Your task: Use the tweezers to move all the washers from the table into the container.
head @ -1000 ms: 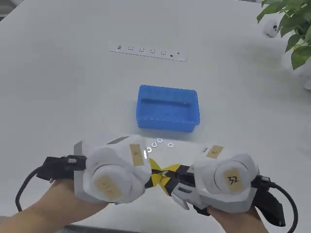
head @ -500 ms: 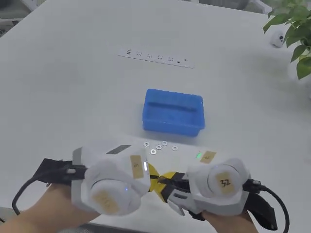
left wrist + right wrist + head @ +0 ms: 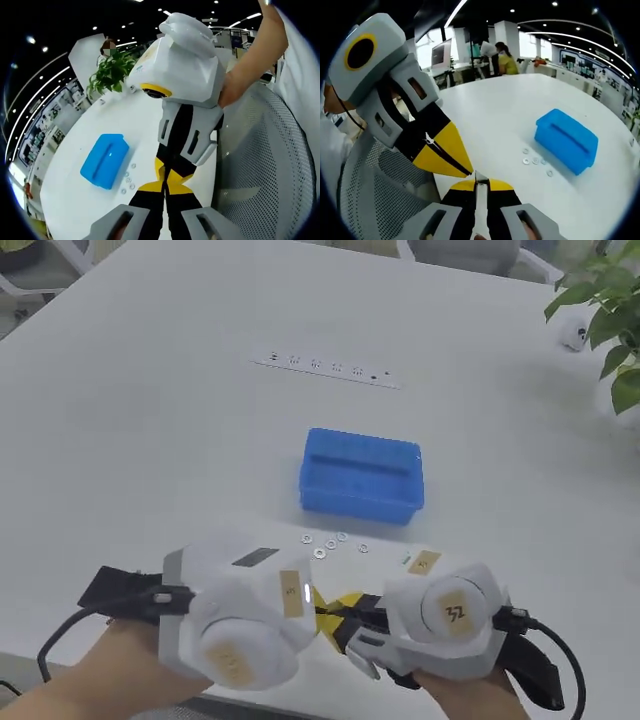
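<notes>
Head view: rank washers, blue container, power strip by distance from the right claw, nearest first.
From the right claw, shut on the tweezers:
1. Washers, loose cluster just ahead of the claw.
2. Blue container, right behind the washers.
3. Power strip, far side, well beyond the container.
</notes>
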Action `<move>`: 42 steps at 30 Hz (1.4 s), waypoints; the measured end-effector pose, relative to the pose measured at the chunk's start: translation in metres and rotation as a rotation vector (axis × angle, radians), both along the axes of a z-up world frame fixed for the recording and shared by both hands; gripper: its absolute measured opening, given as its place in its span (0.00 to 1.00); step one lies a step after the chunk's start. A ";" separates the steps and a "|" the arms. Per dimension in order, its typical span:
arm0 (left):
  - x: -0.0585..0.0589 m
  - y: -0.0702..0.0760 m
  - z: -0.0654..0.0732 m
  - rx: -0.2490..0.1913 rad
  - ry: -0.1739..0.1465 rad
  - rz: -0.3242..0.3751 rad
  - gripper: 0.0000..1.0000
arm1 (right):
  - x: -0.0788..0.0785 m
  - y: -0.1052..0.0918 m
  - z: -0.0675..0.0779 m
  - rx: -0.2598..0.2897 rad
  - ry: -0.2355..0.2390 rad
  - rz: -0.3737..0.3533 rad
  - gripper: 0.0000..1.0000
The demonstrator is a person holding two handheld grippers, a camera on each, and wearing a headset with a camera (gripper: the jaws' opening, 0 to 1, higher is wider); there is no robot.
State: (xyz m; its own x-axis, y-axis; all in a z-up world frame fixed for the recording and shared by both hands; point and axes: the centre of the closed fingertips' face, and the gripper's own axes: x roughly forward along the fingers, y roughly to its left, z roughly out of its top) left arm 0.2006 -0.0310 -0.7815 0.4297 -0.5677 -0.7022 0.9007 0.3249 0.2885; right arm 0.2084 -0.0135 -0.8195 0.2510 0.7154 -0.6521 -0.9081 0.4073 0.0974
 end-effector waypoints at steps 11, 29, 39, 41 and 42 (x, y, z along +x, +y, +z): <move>-0.008 -0.003 -0.004 -0.013 0.036 0.003 0.00 | 0.003 -0.003 0.001 0.018 0.003 -0.039 0.02; -0.005 0.002 0.002 -0.044 0.027 0.019 0.00 | 0.002 -0.003 0.007 0.017 -0.033 -0.031 0.00; -0.005 0.011 -0.019 -0.024 0.070 0.047 0.00 | 0.005 -0.019 -0.004 0.012 -0.004 -0.116 0.00; -0.009 0.008 -0.027 -0.037 0.120 0.038 0.00 | 0.004 -0.025 -0.005 0.014 0.030 -0.142 0.00; -0.009 0.007 -0.030 -0.037 0.142 0.045 0.00 | 0.004 -0.029 -0.005 0.010 0.032 -0.153 0.02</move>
